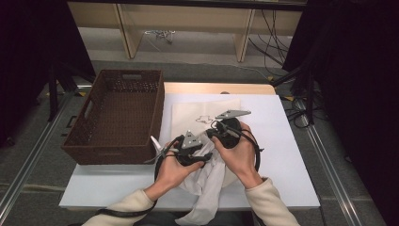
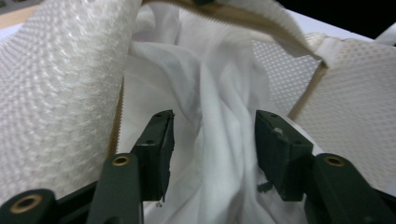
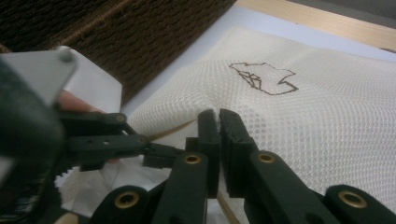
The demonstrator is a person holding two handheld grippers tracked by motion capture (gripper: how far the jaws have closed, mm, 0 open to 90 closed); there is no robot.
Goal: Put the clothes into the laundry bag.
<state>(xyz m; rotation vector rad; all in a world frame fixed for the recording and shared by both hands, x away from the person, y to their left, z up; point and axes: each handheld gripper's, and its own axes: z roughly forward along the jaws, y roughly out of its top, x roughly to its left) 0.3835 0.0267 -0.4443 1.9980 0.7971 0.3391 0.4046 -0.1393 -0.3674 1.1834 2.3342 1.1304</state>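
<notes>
**Cloth between open left claw, mesh bag edge pinched by right**

Cloth, white and crumpled [image 2: 219, 140], lies in the mouth of a cream mesh bag [image 3: 327, 121] at the near middle of the white desk [image 1: 282, 188]. In the left gripper view the left claw [image 2: 212, 149] stands with its jaws spread apart, one on each side of a fold of the cloth; the pads do not press on it, so the claw is released. The cloth runs up between the jaws and on into the bag's opening, whose zip-edged rim curves above and to both sides of the claw.

In the right gripper view the right claw [image 3: 218, 126] is clenched, its two jaws nearly together on the edge of the mesh bag, just below a dark outline drawing printed on the bag. The left claw shows at the left of that view, just beside the right one.

From the high view the two claws [image 1: 190, 150] [image 1: 228, 132] sit close together over the bag, each in a hand, and a tail of the cloth hangs over the near edge of the desk. A brown woven basket [image 1: 117, 117] stands at the left, overhanging the desk's left edge, near the left claw but not touching it.
</notes>
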